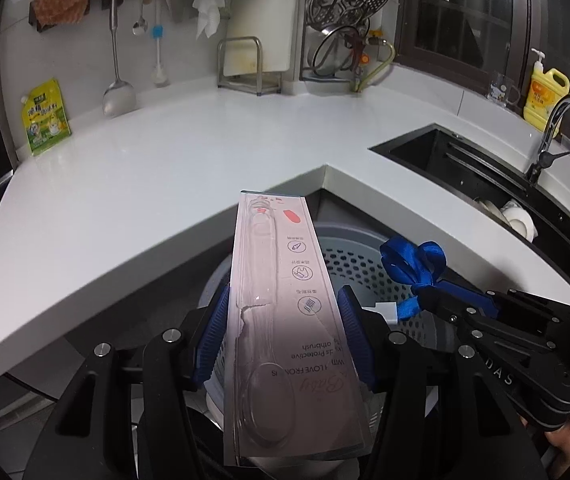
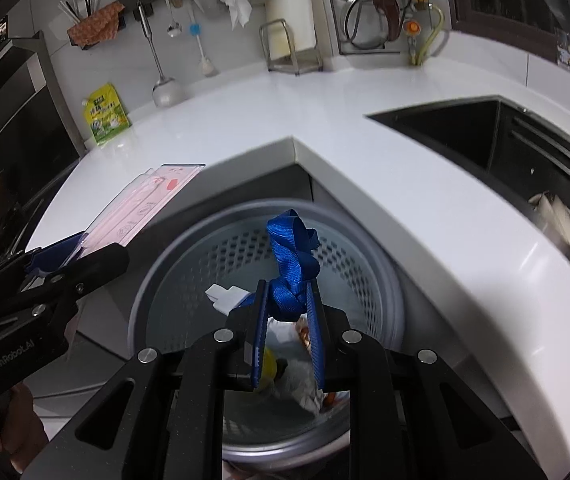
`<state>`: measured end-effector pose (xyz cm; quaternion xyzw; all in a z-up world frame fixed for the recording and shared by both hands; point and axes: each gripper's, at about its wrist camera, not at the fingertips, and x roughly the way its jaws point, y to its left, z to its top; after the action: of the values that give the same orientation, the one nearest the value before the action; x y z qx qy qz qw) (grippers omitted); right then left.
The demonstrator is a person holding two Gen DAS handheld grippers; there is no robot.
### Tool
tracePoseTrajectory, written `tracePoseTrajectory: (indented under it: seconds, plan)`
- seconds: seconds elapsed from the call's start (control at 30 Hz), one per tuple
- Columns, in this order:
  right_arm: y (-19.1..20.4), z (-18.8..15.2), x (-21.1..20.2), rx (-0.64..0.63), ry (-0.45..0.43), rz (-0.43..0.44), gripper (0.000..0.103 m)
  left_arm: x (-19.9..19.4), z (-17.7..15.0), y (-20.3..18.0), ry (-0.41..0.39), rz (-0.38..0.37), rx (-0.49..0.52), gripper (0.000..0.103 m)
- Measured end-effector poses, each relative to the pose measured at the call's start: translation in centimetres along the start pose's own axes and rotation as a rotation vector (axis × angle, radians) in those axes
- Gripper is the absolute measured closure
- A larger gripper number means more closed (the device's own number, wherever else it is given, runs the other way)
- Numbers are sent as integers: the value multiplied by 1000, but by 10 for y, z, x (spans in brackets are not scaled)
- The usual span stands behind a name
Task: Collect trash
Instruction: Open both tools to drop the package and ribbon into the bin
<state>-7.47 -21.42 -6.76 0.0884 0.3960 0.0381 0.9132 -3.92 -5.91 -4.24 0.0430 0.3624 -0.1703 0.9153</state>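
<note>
My left gripper [image 1: 285, 320] is shut on a pink toothbrush package [image 1: 281, 304], a long card with a clear blister, held above the grey perforated trash bin [image 1: 361, 268]. The package also shows in the right wrist view [image 2: 141, 208], at the left. My right gripper [image 2: 285, 300] is shut on a knotted blue ribbon [image 2: 291, 256], held over the bin [image 2: 365, 264]. The ribbon shows in the left wrist view [image 1: 413, 268] too. Inside the bin lie a white tag [image 2: 225, 296], crumpled paper and other scraps.
The white L-shaped counter [image 1: 145, 184] wraps around the bin. A yellow-green pouch [image 1: 47, 116] leans on the wall at the left. A black sink [image 2: 525, 148] with dishes is at the right, with a yellow soap bottle [image 1: 545, 92] behind it.
</note>
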Motion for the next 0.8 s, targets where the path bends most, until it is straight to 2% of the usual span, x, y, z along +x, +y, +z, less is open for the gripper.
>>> tracePoseTrajectory:
  seconds: [0.4,0.43,0.47,0.57,0.63,0.73,0.8]
  plan:
    - [-8,-14,16,20,52,25,82,16,-16,-6,79,-9,2,48]
    - [-9,-14,15,21,43,23,81,16,-16,-5,80,-9,-2,48]
    - [-10,-14,14,23,36,19,74,16,-16,-5,81,-7,-5,47]
    - [-16,-14,9,42,10,17,60,16,-17,-4,80,2,-13,37]
    - [-19,-14,7,51,6,18,60,15,-17,-4,76,10,-16,31]
    - [-22,-14,6,64,1,17,58,14,-16,-3,73,18,-23,29]
    - [-23,-15,5,74,-8,16,51,13,-16,-1,68,28,-28,26]
